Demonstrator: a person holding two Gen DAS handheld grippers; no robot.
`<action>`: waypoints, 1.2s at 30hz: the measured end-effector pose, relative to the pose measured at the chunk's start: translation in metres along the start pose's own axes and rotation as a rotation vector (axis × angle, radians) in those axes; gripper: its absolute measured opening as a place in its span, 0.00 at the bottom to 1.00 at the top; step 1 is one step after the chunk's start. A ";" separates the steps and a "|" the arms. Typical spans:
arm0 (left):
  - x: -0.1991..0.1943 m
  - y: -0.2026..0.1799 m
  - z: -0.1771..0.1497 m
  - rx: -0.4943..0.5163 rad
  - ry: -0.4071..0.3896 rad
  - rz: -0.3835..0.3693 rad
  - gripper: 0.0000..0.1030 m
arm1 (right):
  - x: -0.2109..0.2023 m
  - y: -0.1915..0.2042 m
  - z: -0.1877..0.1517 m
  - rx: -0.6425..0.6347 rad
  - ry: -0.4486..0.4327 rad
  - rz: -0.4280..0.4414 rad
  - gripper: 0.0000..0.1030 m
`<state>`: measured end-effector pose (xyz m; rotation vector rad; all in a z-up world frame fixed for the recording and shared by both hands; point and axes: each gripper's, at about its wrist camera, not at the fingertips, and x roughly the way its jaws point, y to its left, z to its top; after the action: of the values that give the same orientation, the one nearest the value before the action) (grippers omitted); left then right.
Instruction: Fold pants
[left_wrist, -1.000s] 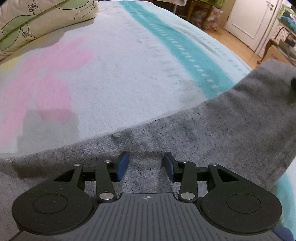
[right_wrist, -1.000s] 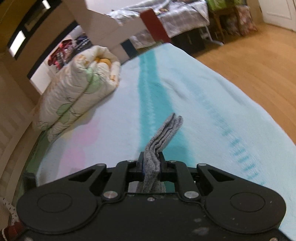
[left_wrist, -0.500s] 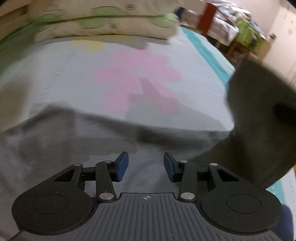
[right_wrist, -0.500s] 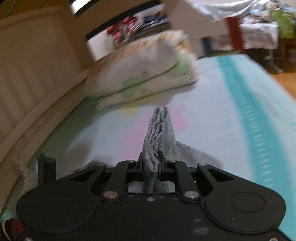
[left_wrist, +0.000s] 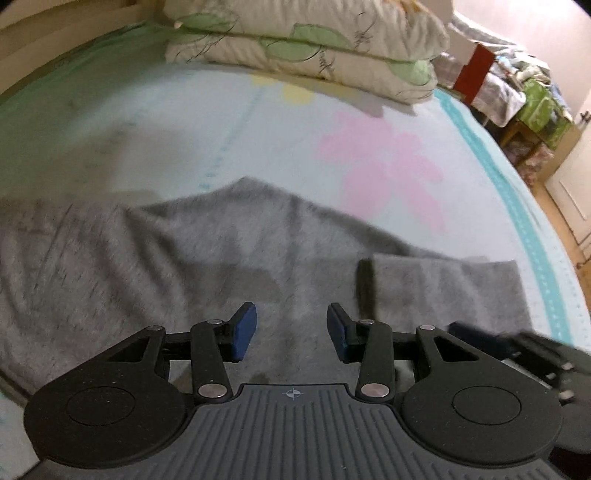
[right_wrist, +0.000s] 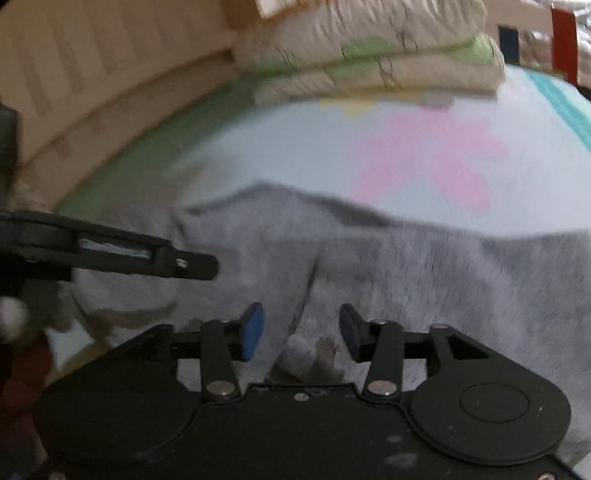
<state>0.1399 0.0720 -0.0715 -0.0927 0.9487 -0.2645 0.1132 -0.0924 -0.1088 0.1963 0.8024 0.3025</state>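
Left gripper (left_wrist: 291, 328) jaws apart, nothing between them; right gripper (right_wrist: 301, 330) jaws also apart, empty. Both low over grey pants (left_wrist: 155, 266), which lie spread on the bed blanket (left_wrist: 184, 129), folded layer at right. Folded duvet (left_wrist: 314, 44) beyond

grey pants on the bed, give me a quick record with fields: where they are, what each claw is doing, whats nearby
item: grey pants
location: spread on the pale blue bed cover, one section lying over the rest at the right
left claw: open, over the pants, gripping nothing
right claw: open, over the pants, nothing clamped
nearby: folded floral quilt at the far end of the bed
image quality: right wrist view blurred
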 end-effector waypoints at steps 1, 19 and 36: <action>0.000 0.000 0.000 0.013 -0.006 -0.010 0.40 | -0.011 -0.005 0.004 -0.004 -0.025 0.003 0.52; 0.070 -0.096 -0.045 0.249 0.115 -0.074 0.45 | -0.018 -0.190 0.007 0.326 0.041 -0.326 0.00; 0.024 -0.045 -0.042 0.140 0.023 -0.035 0.49 | 0.000 -0.085 0.046 0.056 -0.037 -0.038 0.09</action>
<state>0.1111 0.0238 -0.1063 0.0228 0.9490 -0.3641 0.1630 -0.1750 -0.1013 0.2379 0.7776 0.2401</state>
